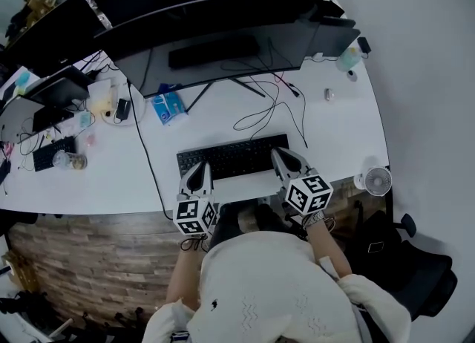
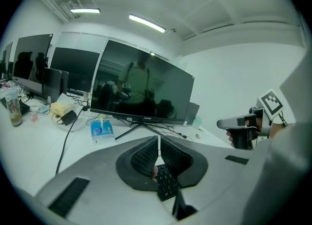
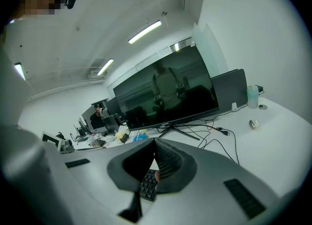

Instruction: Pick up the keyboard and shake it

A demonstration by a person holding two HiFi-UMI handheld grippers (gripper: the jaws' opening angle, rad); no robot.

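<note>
A black keyboard [image 1: 232, 156] lies flat on the white desk [image 1: 334, 134], in front of the monitor. My left gripper [image 1: 197, 168] is over its front left corner and my right gripper [image 1: 280, 154] is over its right end. In the left gripper view the left gripper [image 2: 159, 143] has its fingertips meeting, and keyboard keys [image 2: 167, 182] show through the gap below them. The right gripper [image 3: 155, 146] is shut the same way above the keys [image 3: 147, 186]. I cannot tell whether either gripper touches the keyboard.
A wide dark monitor [image 1: 223, 44] stands behind the keyboard, with loose cables [image 1: 274, 108] trailing from it. A blue tissue pack [image 1: 169, 105], a small white fan [image 1: 377, 180] and a bottle [image 1: 350, 58] sit on the desk. A second keyboard [image 1: 52, 152] lies far left.
</note>
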